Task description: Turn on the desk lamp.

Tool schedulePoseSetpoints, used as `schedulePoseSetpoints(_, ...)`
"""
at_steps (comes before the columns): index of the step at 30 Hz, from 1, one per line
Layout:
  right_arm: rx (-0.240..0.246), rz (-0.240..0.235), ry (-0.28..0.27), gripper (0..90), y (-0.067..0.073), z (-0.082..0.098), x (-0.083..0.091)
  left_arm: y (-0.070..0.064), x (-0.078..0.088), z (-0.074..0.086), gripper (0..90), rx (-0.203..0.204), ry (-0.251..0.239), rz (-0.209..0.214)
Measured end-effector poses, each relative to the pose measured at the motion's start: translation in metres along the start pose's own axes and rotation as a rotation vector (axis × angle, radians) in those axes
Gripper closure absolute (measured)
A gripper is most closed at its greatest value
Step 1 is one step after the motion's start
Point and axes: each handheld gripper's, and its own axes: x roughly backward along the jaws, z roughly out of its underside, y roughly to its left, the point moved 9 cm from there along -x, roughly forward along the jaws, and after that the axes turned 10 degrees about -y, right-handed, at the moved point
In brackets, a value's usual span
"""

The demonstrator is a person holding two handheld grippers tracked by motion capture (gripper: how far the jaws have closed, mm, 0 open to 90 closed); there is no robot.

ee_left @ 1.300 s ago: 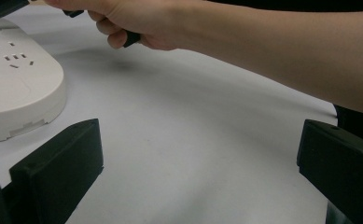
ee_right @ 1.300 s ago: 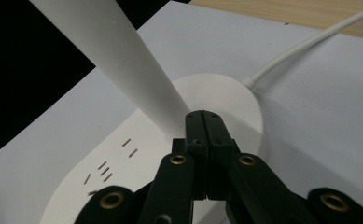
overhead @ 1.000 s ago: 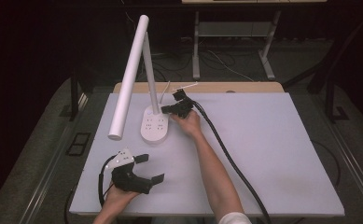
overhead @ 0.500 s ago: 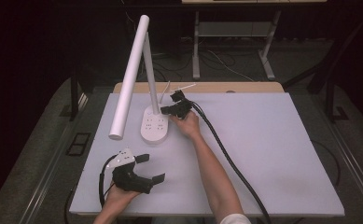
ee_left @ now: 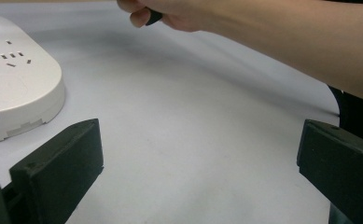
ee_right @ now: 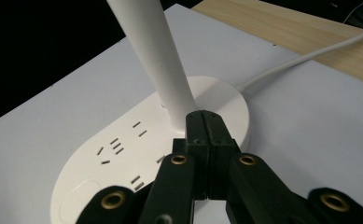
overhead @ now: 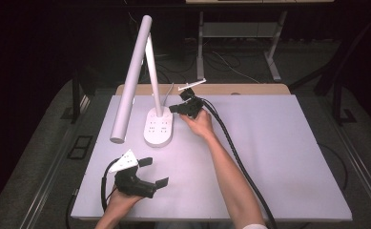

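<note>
A white desk lamp stands at the table's back left on an oval base [overhead: 158, 127] with power sockets on top; its post [ee_right: 157, 56] rises from the base and the long head [overhead: 130, 76] slants down to the left. My right gripper [overhead: 177, 109] is shut with nothing between its jaws, its tips [ee_right: 204, 115] just over the base close to the foot of the post. My left gripper [overhead: 155, 172] rests near the front left of the table with its jaws wide apart and only bare table [ee_left: 193, 154] between them. The base's edge [ee_left: 16, 93] lies ahead to its left.
The lamp's white cord [ee_right: 310, 51] runs off the back over a wooden strip [overhead: 250, 88]. A thick black cable [overhead: 231, 143] trails from the right gripper along the person's forearm [overhead: 226, 171]. The white table top [overhead: 288, 157] spreads out to the right.
</note>
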Motion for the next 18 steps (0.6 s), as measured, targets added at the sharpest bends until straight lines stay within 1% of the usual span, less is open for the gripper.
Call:
schedulePoseSetpoints(1,0.009,-0.003,-0.001,89.7,0.001,-0.001,0.004,0.0,0.0,0.0,0.0,-0.001,0.0,-0.001)
schedulePoseSetpoints(2,0.009,-0.003,-0.001,89.7,0.001,-0.001,0.004,0.0,0.0,0.0,0.0,0.0,0.0,-0.001)
schedulePoseSetpoints(3,0.024,-0.006,-0.011,89.7,0.002,-0.004,0.011,0.0,0.0,0.0,0.0,-0.001,0.001,-0.001)
schedulePoseSetpoints(6,0.039,-0.006,-0.015,89.6,0.003,-0.008,0.022,0.0,0.0,0.0,0.0,0.001,0.001,-0.003)
schedulePoseSetpoints(7,0.039,-0.006,-0.015,89.6,0.003,-0.008,0.022,0.0,-0.001,0.0,0.0,0.001,0.001,-0.003)
schedulePoseSetpoints(11,0.053,-0.008,-0.031,89.7,0.004,-0.015,0.038,0.0,-0.001,0.001,0.0,-0.003,0.005,-0.003)
schedulePoseSetpoints(12,0.063,-0.003,-0.032,89.6,0.006,-0.016,0.047,0.0,-0.001,0.001,0.0,-0.004,0.006,-0.003)
schedulePoseSetpoints(13,0.063,-0.003,-0.032,89.6,0.006,-0.016,0.047,0.0,-0.001,0.001,0.0,0.0,0.005,-0.003)
schedulePoseSetpoints(14,0.067,-0.003,-0.03,89.6,0.007,-0.016,0.051,0.0,-0.001,0.001,0.0,-0.001,0.005,-0.003)
schedulePoseSetpoints(15,0.075,-0.006,-0.032,89.4,0.008,-0.016,0.061,0.0,-0.001,0.001,0.0,-0.002,0.005,-0.004)
schedulePoseSetpoints(16,0.075,-0.006,-0.032,89.4,0.008,-0.016,0.061,0.0,-0.001,0.001,0.0,-0.002,0.005,-0.005)
schedulePoseSetpoints(17,0.076,-0.007,-0.034,85.9,0.009,-0.016,0.065,0.0,-0.001,0.001,0.0,-0.003,0.007,-0.005)
schedulePoseSetpoints(18,0.067,-0.006,-0.04,74.3,0.01,-0.014,0.075,0.0,-0.001,0.001,0.0,-0.005,0.007,-0.006)
